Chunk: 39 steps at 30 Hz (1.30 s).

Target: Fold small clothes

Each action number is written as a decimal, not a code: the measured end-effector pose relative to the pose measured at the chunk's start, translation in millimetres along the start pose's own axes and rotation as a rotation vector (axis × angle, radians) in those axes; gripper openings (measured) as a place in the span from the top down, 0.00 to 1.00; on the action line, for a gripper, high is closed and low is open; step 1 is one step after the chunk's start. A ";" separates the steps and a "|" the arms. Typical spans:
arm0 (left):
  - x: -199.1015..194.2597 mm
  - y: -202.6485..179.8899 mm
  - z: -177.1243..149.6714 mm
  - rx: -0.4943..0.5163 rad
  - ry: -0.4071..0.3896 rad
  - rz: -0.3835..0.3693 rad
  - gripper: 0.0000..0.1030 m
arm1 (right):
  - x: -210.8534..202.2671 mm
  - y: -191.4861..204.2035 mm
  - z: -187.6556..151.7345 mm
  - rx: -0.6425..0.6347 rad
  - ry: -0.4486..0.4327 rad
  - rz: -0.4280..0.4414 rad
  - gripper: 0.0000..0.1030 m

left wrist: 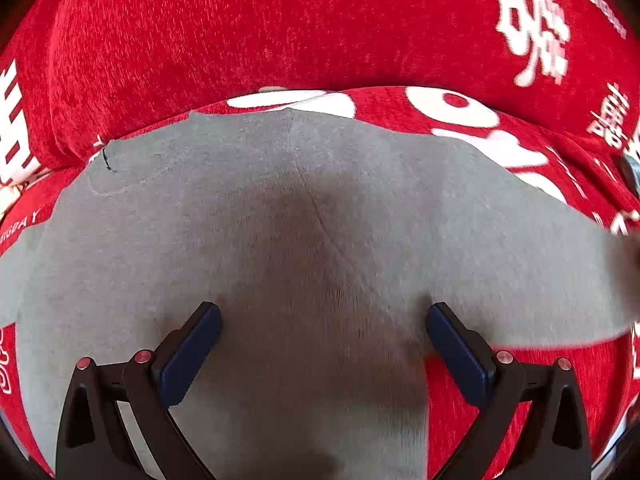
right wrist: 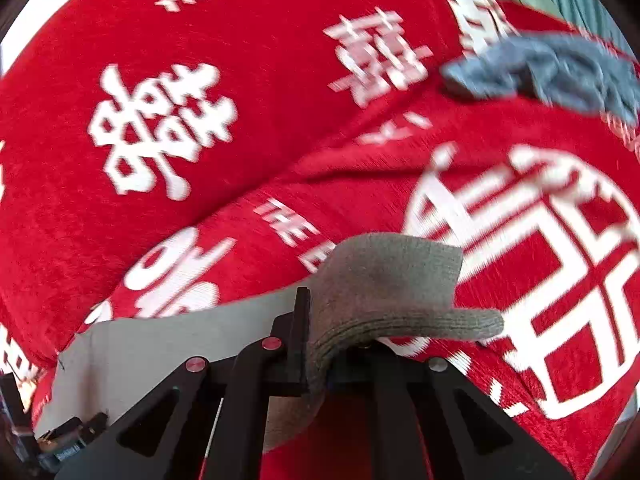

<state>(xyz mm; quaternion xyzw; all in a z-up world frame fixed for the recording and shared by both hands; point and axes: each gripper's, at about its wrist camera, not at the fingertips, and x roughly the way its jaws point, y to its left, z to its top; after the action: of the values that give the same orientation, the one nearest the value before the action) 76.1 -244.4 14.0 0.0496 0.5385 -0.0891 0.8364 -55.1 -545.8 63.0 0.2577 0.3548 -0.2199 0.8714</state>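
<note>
left hand-held gripper [left wrist: 323,320] wide, low over grey garment [left wrist: 280,220]; right hand-held gripper [right wrist: 316,312] clamps its edge

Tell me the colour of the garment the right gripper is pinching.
Plain grey garment, clearest in the left wrist view; right gripper clamps its edge.

The left wrist camera looks steeply down, very near, over the grey garment [left wrist: 304,216] on the red blanket [left wrist: 240,32]. The right wrist camera looks more forward and lower across the blanket. Both views share this garment and blanket.
</note>
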 end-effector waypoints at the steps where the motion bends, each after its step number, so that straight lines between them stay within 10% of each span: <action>1: -1.4 1.5 0.9 0.001 -0.002 -0.008 0.00 | -4.9 7.6 2.4 -0.016 -0.009 -0.001 0.94; 20: -56.1 159.7 -26.1 -0.170 -0.098 -0.040 0.00 | -116.7 291.9 -18.1 -0.386 -0.139 0.224 0.94; 31: -46.0 311.2 -73.6 -0.394 -0.094 0.036 0.00 | -61.1 475.2 -162.7 -0.675 0.036 0.314 0.94; 39: -44.3 375.1 -109.3 -0.528 -0.090 0.033 0.00 | 17.5 513.2 -263.7 -0.867 0.257 0.221 0.89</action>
<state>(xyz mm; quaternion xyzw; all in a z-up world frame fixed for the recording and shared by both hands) 36.6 146.7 4.0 -0.1655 0.5045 0.0661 0.8448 113.7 5.7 38.3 -0.0688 0.4895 0.0768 0.8659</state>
